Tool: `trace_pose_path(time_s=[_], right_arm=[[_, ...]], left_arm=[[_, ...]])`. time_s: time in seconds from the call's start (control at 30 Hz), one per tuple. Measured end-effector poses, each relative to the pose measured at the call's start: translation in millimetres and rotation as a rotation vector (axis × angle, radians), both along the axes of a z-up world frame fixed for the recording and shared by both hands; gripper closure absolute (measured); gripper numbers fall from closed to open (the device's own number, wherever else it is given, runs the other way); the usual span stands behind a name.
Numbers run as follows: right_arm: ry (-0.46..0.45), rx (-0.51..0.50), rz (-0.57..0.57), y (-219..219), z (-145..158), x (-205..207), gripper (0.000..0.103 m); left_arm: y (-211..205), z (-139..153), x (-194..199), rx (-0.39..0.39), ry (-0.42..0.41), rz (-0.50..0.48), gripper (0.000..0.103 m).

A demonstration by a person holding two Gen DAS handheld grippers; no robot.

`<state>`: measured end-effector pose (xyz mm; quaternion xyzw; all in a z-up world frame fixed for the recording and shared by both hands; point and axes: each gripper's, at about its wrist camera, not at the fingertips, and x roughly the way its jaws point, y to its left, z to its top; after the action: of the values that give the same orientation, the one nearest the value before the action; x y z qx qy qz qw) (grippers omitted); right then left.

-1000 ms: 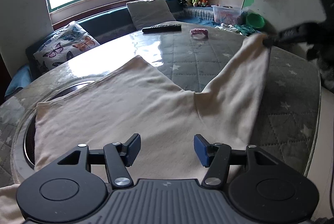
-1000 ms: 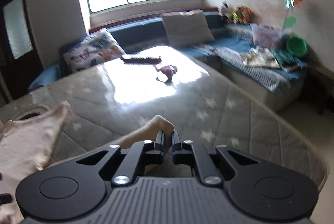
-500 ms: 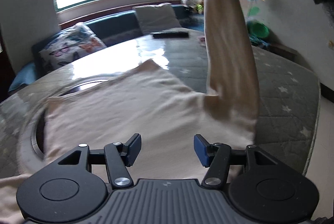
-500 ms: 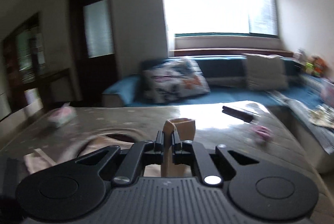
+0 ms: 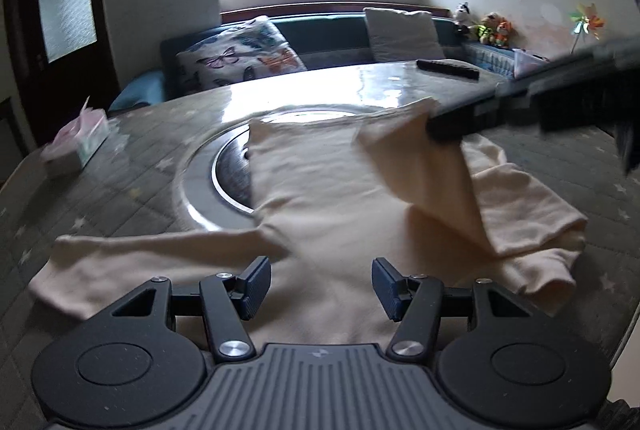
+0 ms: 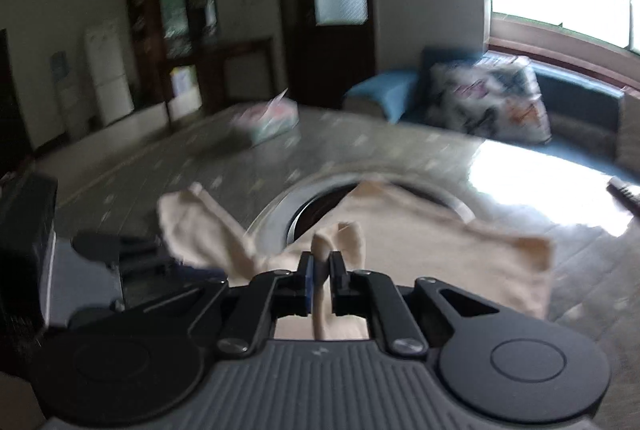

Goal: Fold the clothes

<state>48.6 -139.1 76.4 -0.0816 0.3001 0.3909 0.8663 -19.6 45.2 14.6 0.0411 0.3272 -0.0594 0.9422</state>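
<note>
A cream long-sleeved top (image 5: 328, 197) lies flat on the round table. My left gripper (image 5: 320, 282) hovers open over the top's near edge, nothing between its blue pads. The top's left sleeve (image 5: 132, 250) stretches out flat to the left. My right gripper (image 5: 434, 127) comes in from the right and holds the right sleeve (image 5: 432, 181), folded back across the top's body. In the right wrist view the right gripper (image 6: 320, 266) has the sleeve cuff (image 6: 340, 242) pinched between its pads, and its jaws are opening slightly.
A tissue box (image 5: 76, 141) stands at the table's left. A black remote (image 5: 448, 68) lies at the far side. A metal ring (image 5: 200, 185) is set in the table's middle, partly under the top. A sofa with cushions (image 5: 240, 57) runs behind the table.
The right gripper lifted the right sleeve from the table's right side, swung it up and over, and brought it down across the top's body. The left gripper shifted along the near edge, still open.
</note>
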Motion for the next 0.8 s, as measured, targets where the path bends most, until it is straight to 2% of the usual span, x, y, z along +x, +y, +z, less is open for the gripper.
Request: trace_pose_path(time_s=[0.07,0.1,0.2,0.3,0.5,0.67,0.8], right_arm=[[0.033,-0.01,0.02,3.4,-7.1,-2.6,0.086],[0.042,-0.015,0.026,3.2,-8.8,-3.7,0.077],[0.036,-0.037,0.02,-3.0,-9.4,-7.6,0.076],[0.046,-0.072,-0.013,-20.3,-13.0,-4.3,0.068],[0.111,-0.178,-0.118,-73.9,-40.4,-4.3,0.068],[0.185,-0.18,-0.166,-101.3,-64.9,-0.7,0.068],[0.173,-0.173,-0.151,-105.5,-60.1,-3.7,0.068]], left_arm=[[2.4,0.0,-3.2,-0.002,0.001,0.004,0.044],[2.9,0.6,-4.6,-0.002,-0.001,0.004,0.044],[3.8,4.0,-7.4,-0.005,-0.008,-0.001,0.045],[1.4,6.7,-7.7,-0.006,-0.018,-0.016,0.045],[-6.8,13.3,-3.5,-0.011,-0.041,-0.043,0.053],[-19.3,9.4,7.5,-0.002,-0.027,-0.081,0.054],[-24.6,4.8,15.9,0.004,-0.013,-0.098,0.056]])
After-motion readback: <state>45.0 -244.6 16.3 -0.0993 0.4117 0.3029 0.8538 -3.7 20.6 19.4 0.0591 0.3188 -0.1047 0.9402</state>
